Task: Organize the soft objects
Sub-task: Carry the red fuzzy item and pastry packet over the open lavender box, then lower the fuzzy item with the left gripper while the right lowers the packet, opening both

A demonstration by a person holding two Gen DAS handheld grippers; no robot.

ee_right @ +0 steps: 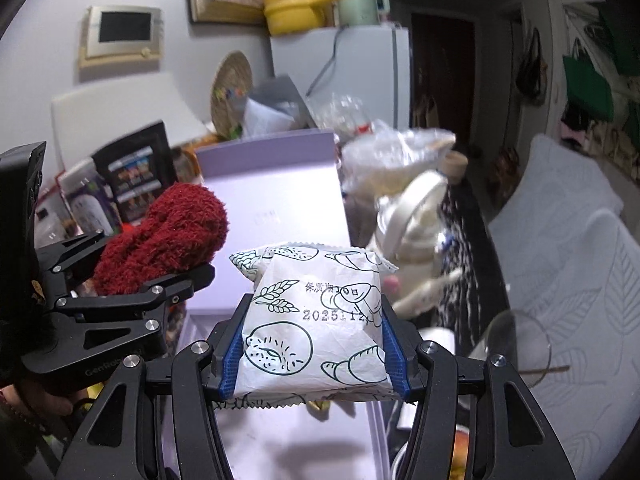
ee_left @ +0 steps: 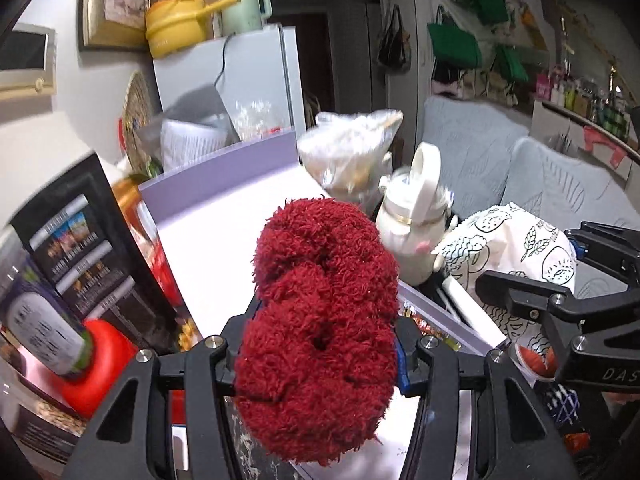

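A fluffy dark red bundle [ee_left: 320, 320], like a rolled sock or scrunchie, fills the left wrist view; my left gripper [ee_left: 320, 364] is shut on it, its fingers mostly hidden by the fluff. The same red bundle [ee_right: 168, 240] shows at the left of the right wrist view. My right gripper [ee_right: 314, 348] is shut on a white bread packet [ee_right: 316, 320] printed with pastry drawings; its blue pads [ee_right: 232, 360] press both sides. That packet [ee_left: 516, 248] appears at the right of the left wrist view. Both items hang over a pale lilac box [ee_right: 276, 208].
Around the lilac box [ee_left: 224, 224] stand a white lidded jug [ee_left: 412, 220], a crinkled plastic bag [ee_left: 352, 152], a black carton [ee_left: 80, 248] and a red-capped bottle [ee_left: 80, 348]. A glass bowl [ee_right: 516, 348] and grey cushions [ee_right: 572, 280] lie right. A fridge [ee_right: 360, 72] stands behind.
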